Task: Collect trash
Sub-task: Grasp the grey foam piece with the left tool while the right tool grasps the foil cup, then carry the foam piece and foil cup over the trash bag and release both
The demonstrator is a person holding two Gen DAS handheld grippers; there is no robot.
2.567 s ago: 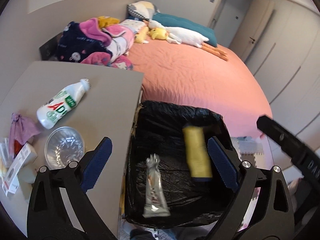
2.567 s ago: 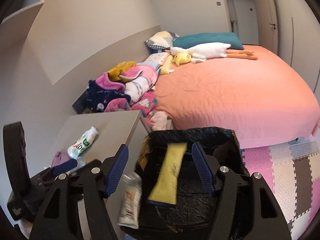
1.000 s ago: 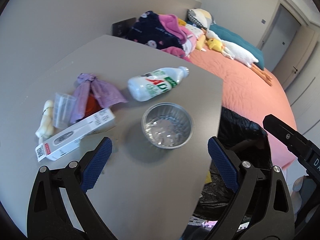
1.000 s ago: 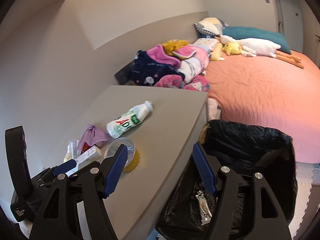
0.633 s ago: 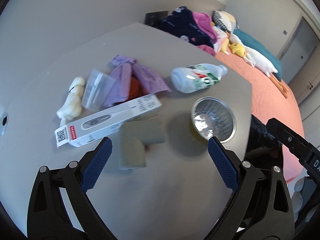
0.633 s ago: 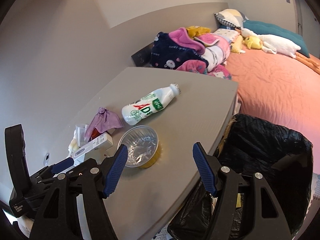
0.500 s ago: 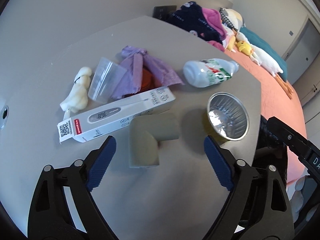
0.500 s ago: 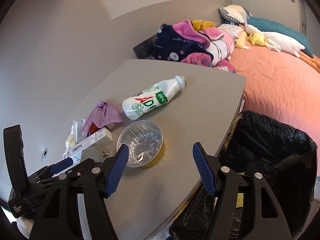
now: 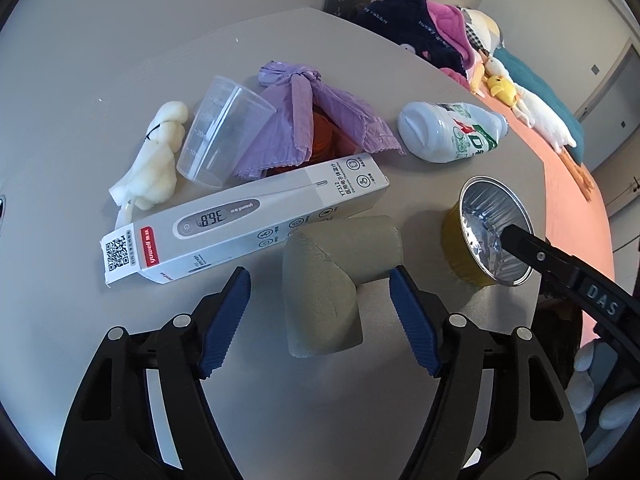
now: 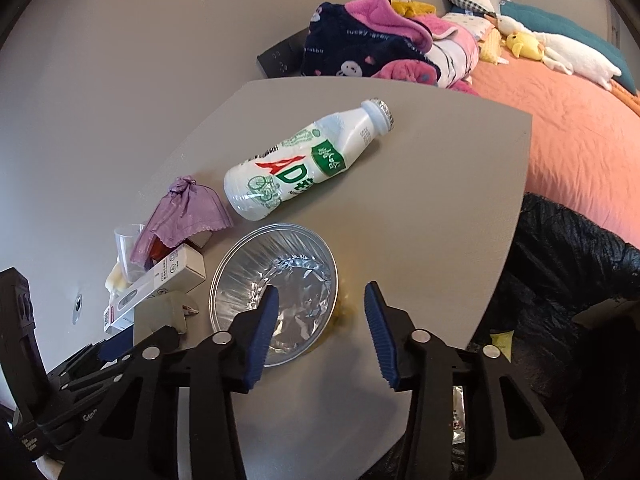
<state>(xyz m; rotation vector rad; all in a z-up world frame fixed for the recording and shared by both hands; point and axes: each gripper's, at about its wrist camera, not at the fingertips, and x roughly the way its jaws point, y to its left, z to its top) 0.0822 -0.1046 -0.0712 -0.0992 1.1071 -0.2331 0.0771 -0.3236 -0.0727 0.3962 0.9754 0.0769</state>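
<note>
Trash lies on a grey table (image 9: 120, 52). My left gripper (image 9: 320, 320) straddles a grey-beige foam corner piece (image 9: 320, 264); its jaws are closing, with gaps still on both sides. A white thermometer box (image 9: 240, 224) lies just beyond. My right gripper (image 10: 320, 336) is closing around the near wall of a foil cup (image 10: 276, 276), with one finger inside and the other outside, and no pad pressing. In the left wrist view that finger dips into the foil cup (image 9: 492, 232). A white drink bottle (image 10: 304, 168) lies on its side.
A clear plastic cup (image 9: 220, 132), a knotted purple bag (image 9: 308, 120) and a white cotton wad (image 9: 152, 164) sit behind the box. A bin lined with a black bag (image 10: 560, 272) stands at the table's right edge. Beyond are a bed (image 10: 580, 128) and piled clothes (image 10: 368, 44).
Both grippers swung from the bin to the table and sank toward it. Their jaws narrowed; the left now straddles the foam piece and the right has a finger in the foil cup.
</note>
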